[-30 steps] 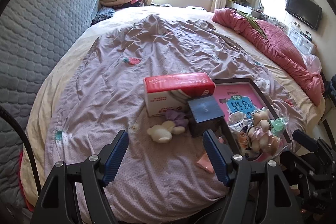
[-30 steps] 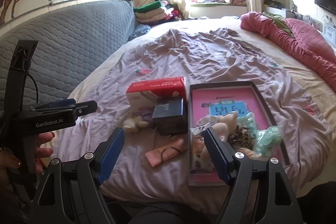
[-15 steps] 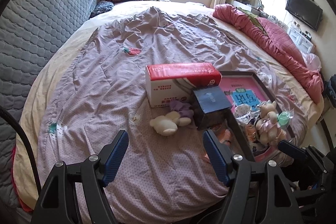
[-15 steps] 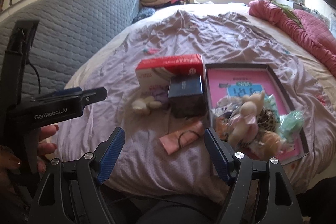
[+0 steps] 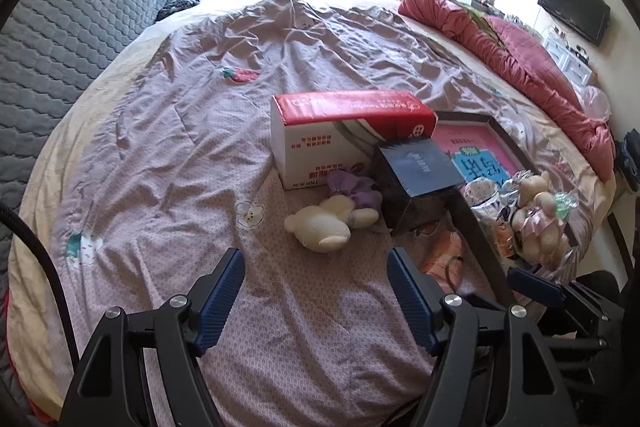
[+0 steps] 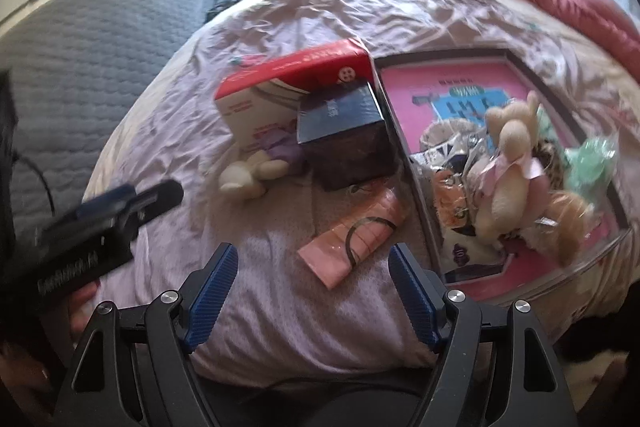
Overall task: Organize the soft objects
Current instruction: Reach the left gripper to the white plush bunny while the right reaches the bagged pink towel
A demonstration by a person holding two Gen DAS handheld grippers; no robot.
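Both your grippers have dropped closer to the bed (image 5: 160, 155) than a second ago, so the objects loom larger. Your left gripper (image 5: 316, 291) is released, empty, above the bedspread just short of the cream plush (image 5: 320, 227). Your right gripper (image 6: 314, 285) is also released, hovering over the pink pouch (image 6: 352, 243), not touching it. The plush lies before the red-topped box (image 5: 344, 135) and dark box (image 5: 416, 179). More soft toys (image 6: 516, 171) sit in the tray (image 6: 412, 187). The left gripper's side lettering is blurred; the box print is too small to read.
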